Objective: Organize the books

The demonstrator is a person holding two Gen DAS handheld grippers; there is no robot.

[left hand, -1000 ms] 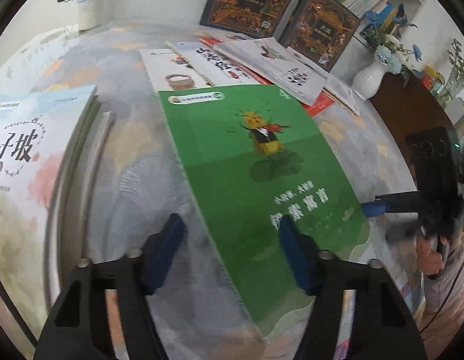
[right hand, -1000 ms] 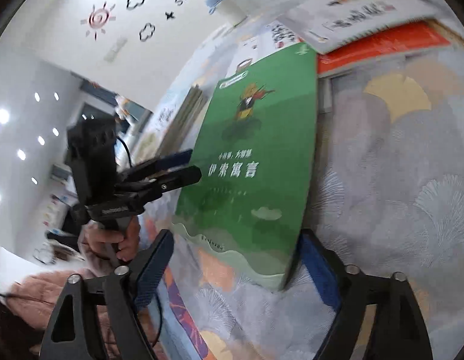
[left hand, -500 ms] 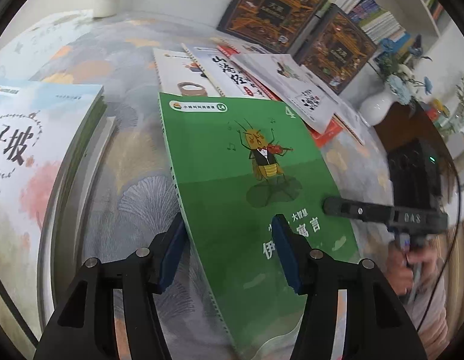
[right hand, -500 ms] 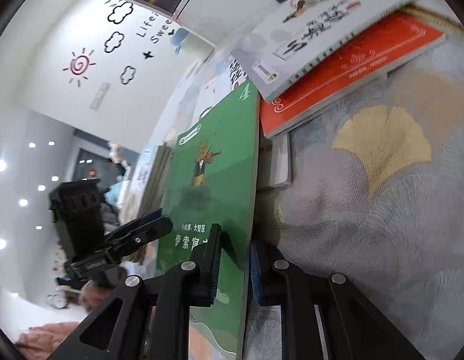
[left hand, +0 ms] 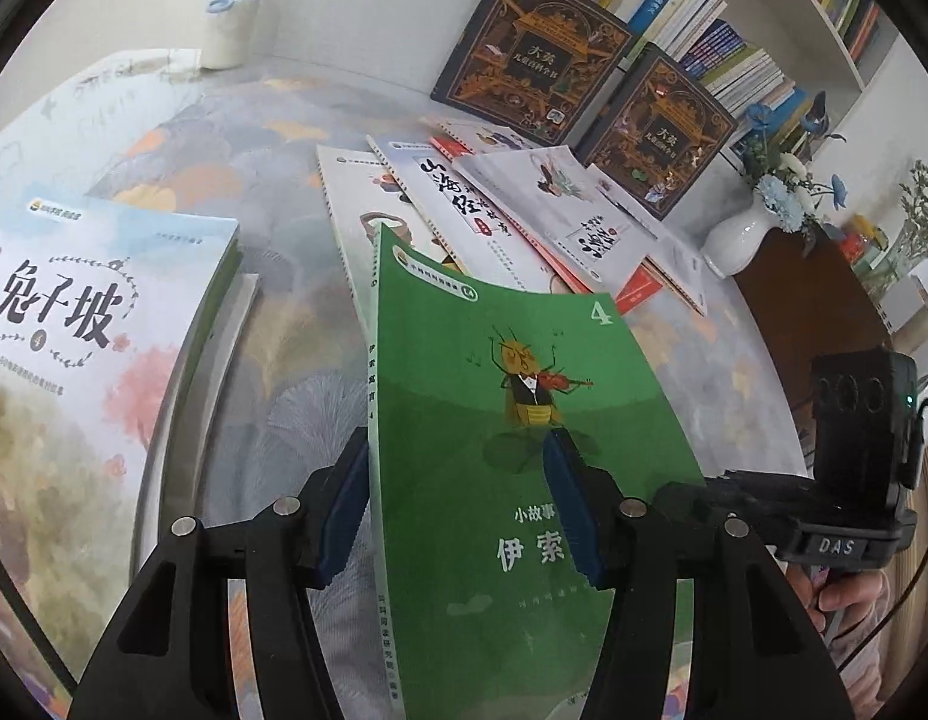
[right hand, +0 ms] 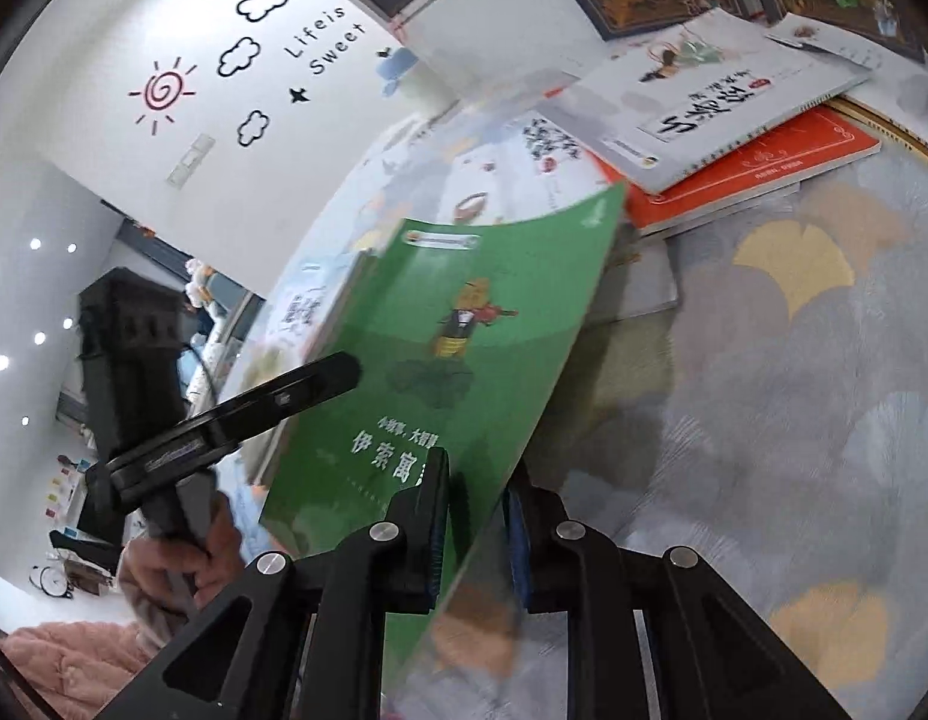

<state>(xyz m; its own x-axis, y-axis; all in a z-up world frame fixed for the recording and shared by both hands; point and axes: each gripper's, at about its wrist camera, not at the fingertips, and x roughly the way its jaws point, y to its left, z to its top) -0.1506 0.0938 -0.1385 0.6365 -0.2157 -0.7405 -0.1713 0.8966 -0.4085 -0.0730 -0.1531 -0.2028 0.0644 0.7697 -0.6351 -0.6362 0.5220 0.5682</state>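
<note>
A green book (left hand: 511, 420) with a violin-playing cricket on its cover is lifted off the table and bent. My left gripper (left hand: 458, 504) straddles its spine edge, one blue pad under it and one on the cover, with a wide gap between them. My right gripper (right hand: 475, 528) is shut on the green book (right hand: 475, 324) at its near right edge. The right gripper shows in the left wrist view (left hand: 763, 498) at the book's right side. A pale stack topped by a book with large black characters (left hand: 74, 348) lies at the left.
Several white and orange books (left hand: 511, 210) lie fanned out behind the green one. Two dark ornate books (left hand: 523, 54) lean against a full bookshelf (left hand: 703, 18). A white vase with blue flowers (left hand: 739, 234) and a pale bottle (left hand: 230, 24) stand at the back.
My right gripper closed on the book's right edge and the green book rose off the table, now tilted and bent. My left gripper's pads moved in around its left edge.
</note>
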